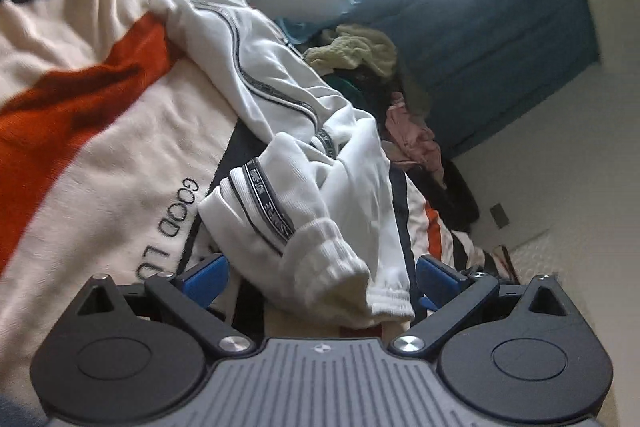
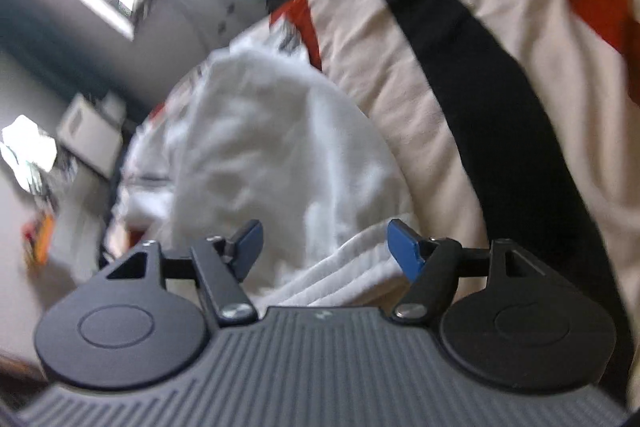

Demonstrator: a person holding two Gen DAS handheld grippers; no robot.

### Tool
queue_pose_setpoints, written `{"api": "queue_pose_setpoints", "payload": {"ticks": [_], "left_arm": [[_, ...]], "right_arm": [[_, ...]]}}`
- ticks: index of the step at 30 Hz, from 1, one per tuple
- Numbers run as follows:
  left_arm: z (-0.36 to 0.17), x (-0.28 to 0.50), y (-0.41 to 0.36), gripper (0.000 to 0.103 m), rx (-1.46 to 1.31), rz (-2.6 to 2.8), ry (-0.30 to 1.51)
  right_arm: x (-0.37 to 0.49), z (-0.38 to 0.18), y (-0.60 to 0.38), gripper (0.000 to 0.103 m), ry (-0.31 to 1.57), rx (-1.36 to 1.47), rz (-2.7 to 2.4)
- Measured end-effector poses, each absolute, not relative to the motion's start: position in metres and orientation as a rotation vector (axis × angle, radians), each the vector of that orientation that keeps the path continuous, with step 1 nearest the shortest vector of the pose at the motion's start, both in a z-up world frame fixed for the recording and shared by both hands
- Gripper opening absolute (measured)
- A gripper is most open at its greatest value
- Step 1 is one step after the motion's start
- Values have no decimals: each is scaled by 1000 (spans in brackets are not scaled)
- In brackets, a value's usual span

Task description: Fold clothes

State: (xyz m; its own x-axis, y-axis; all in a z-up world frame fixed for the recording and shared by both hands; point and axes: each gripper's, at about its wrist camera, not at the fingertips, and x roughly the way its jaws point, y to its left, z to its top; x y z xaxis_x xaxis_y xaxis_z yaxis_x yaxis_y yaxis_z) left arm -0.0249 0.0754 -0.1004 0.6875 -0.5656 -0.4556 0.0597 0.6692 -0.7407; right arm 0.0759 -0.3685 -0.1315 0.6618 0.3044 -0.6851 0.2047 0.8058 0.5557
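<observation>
Left hand-held gripper (image 1: 320,279) wide around white jacket (image 1: 280,115) cuff, right hand-held gripper (image 2: 326,247) wide over hem.

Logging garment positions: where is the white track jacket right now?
In the left wrist view the white track jacket lies across the striped blanket, its cuff between the open left gripper, left of the clothes pile.

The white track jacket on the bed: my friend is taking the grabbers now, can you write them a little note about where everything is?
Left gripper: jaws wide apart, a ribbed cuff of the white track jacket lies between them, not pinched.
Right gripper: jaws open over the jacket's ribbed hem; nothing held.
The jacket lies crumpled on the striped blanket, sleeves bunched, not folded.
A pile of other clothes waits beyond it.
Left to do: spread the jacket flat, fold it, then probably the pile.
</observation>
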Motion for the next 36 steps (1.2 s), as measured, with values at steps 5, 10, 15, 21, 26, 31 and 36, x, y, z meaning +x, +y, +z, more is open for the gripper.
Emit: {"api": "queue_pose_setpoints", "payload": {"ticks": [5,10,15,21,26,31,36], "left_arm": [[-123,13,72,95,-843,-315,772],[-147,36,64,82,-836,-279,878],[-155,37,60,54,-783,-250,924],[-153,30,60,31,-781,-244,906],[-144,23,58,23,-770,-260,870],[-126,6,60,18,-773,-306,772],[-95,-30,86,17,-880,-371,560]], "right_arm": [[99,-179,-388,71,934,718,41],[106,-192,-388,72,913,774,113],[96,-176,-391,68,735,983,303],[95,-166,-367,64,802,869,318],[83,-173,-350,20,871,800,128],[40,-124,-327,19,603,750,119],[-2,-101,-324,19,536,795,157]]}}
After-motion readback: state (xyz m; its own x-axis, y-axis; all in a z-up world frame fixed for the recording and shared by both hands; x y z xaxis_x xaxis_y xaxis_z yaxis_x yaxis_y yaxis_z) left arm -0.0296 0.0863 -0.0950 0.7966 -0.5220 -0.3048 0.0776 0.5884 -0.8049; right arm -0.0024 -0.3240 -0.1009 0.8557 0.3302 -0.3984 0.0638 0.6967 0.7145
